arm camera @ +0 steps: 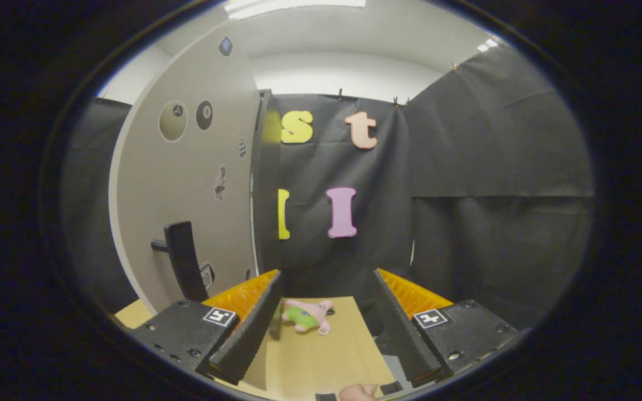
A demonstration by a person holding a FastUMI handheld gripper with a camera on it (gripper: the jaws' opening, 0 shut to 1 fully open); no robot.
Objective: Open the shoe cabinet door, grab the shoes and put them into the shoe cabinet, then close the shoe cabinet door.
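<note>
The shoe cabinet's pale grey door (187, 184) stands tall to the left of my fingers, with several stickers on it. Its black bar handle (180, 259) sticks out just beyond the left finger. A dark upright edge (265, 184) runs along the panel's right side; I cannot tell what lies behind it. My gripper (327, 278) is open, held above a light wooden table (321, 356), and nothing is gripped. Its fingers (254, 328) point toward the black cloth wall.
A small pink and green soft toy (307, 316) lies on the table between the fingers, nearer the left one. Part of a hand (357, 392) shows at the near table edge. Black cloth closes the booth ahead and to the right.
</note>
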